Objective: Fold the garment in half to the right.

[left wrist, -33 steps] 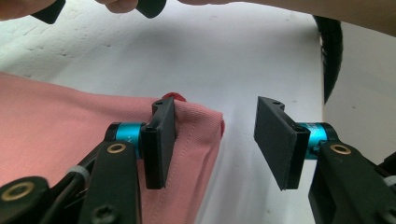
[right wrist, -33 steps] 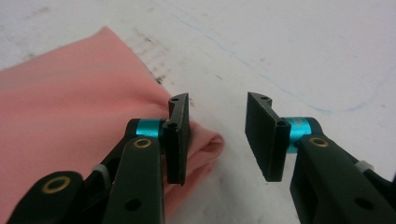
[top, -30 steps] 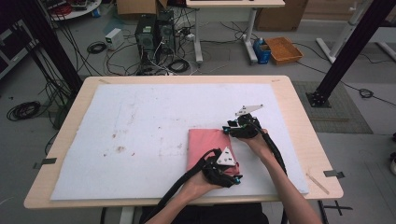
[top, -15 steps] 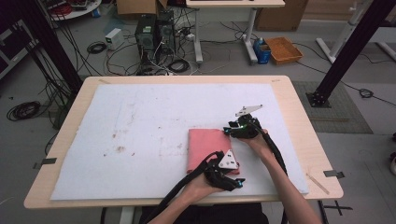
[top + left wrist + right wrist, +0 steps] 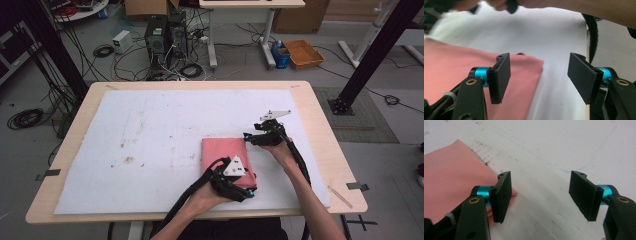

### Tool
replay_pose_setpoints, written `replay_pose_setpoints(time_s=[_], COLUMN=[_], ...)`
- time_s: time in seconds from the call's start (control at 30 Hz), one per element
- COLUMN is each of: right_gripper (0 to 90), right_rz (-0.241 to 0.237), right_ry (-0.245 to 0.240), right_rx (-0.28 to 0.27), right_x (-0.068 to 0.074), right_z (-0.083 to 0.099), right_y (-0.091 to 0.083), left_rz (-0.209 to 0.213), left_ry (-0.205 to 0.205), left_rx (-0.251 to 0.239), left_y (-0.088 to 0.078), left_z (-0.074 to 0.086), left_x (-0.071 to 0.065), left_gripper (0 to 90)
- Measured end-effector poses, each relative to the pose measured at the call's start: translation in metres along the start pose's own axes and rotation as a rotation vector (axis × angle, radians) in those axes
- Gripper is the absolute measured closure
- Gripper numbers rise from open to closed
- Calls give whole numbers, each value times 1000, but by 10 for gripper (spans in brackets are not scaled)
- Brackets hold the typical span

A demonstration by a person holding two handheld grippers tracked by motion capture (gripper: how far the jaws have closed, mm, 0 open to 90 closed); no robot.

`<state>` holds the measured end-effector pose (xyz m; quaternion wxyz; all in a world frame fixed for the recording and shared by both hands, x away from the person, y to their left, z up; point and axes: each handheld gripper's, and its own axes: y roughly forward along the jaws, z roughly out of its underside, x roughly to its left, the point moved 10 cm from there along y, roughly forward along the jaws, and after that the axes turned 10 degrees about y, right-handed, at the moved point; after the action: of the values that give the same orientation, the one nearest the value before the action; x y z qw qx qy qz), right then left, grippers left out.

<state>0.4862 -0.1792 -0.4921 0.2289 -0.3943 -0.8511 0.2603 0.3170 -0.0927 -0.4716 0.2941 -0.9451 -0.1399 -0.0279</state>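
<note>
A folded pink cloth [image 5: 222, 152] lies flat on the white mat [image 5: 150, 130]. My left gripper [image 5: 248, 190] hovers at the cloth's near right corner. Its jaws have just been opening and stand open, with nothing pinched. In the left gripper view [image 5: 539, 77] the cloth [image 5: 454, 67] lies under the left jaw, and bare mat under the right jaw. My right gripper [image 5: 248, 136] sits at the cloth's far right corner. Its jaws have also just been opening and are open. In the right gripper view [image 5: 541, 195] the cloth's corner [image 5: 449, 175] lies by the left jaw, unheld.
The mat covers most of the wooden table [image 5: 320, 125]. A thin wooden stick [image 5: 340, 196] lies near the table's right front corner. Beyond the table are computer towers [image 5: 162, 32], cables on the floor and an orange box [image 5: 304, 52].
The left gripper has lifted slightly at the cloth's near right corner. The right hand has stayed in place. The cloth has not shifted.
</note>
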Motion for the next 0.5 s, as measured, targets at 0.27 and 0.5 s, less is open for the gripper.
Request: replay_pose_setpoints(time_s=[0.27, 0.5], right_gripper=[213, 210], right_rz=[23, 1], right_ry=[26, -9], right_rx=[-33, -44], right_x=[-12, -5], right_z=[-4, -3], right_y=[-10, -18], left_rz=[-136, -220], left_ry=[-48, -107], left_rx=[16, 16], left_y=[-47, -80], left_z=[24, 47], left_x=[48, 86], left_gripper=[327, 304])
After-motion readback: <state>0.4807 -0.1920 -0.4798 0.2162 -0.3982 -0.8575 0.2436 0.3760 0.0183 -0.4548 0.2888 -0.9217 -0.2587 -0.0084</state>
